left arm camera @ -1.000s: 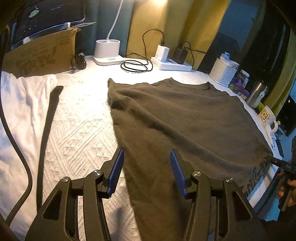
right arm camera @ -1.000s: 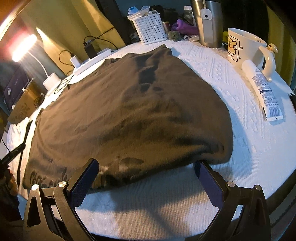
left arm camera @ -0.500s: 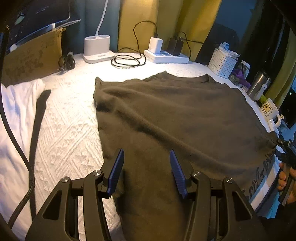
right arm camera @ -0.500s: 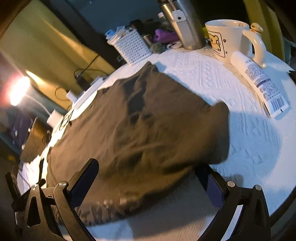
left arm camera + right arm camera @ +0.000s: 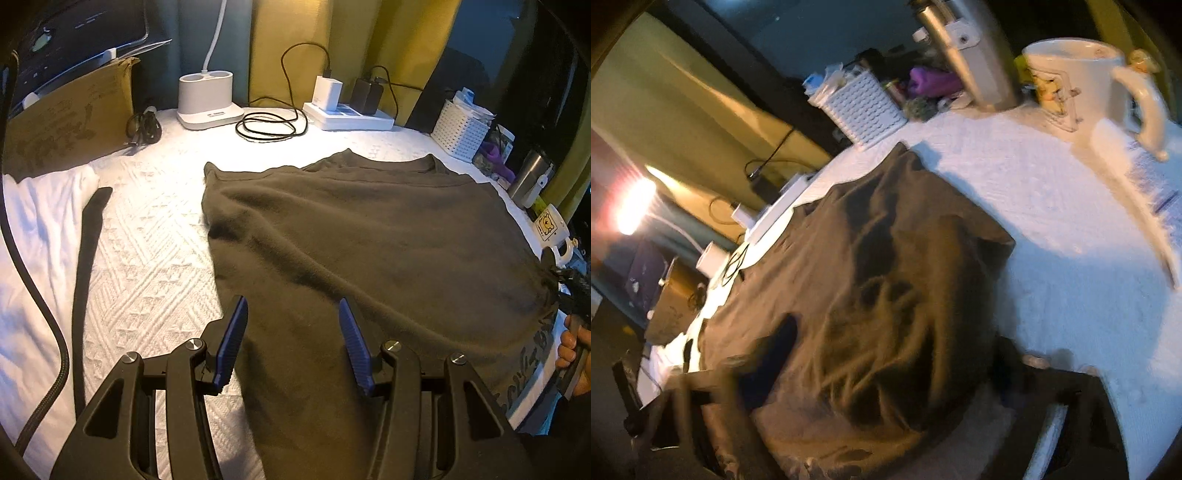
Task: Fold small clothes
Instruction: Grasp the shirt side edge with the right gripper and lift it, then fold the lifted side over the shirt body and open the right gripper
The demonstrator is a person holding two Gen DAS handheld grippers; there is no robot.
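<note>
An olive-brown T-shirt point(image 5: 369, 240) lies spread on the white textured cover point(image 5: 147, 240), collar toward the far side. My left gripper point(image 5: 291, 325) hovers over the shirt's near left edge, blue pads apart and nothing pinched between them. At the shirt's right edge a hand holds my right gripper point(image 5: 569, 284). In the blurred right wrist view its jaws are closing. The shirt's corner point(image 5: 886, 277) lies wrinkled and heaped between the fingers of this gripper point(image 5: 894, 354), with a wide gap still between the pads.
Along the right edge stand a white mug point(image 5: 1071, 81), a tube point(image 5: 1156, 206), a steel tumbler point(image 5: 967, 48) and a white basket point(image 5: 461, 129). At the back are a power strip point(image 5: 347, 118), coiled cable point(image 5: 269, 125), lamp base point(image 5: 207, 99) and cardboard box point(image 5: 70, 118). A white garment point(image 5: 37, 221) and black strap point(image 5: 85, 266) lie left.
The right gripper rolled and pushed in over the shirt's corner, its jaws narrowing and the cloth bunching between them. The left gripper drifted right, from beside the shirt's left edge to over it.
</note>
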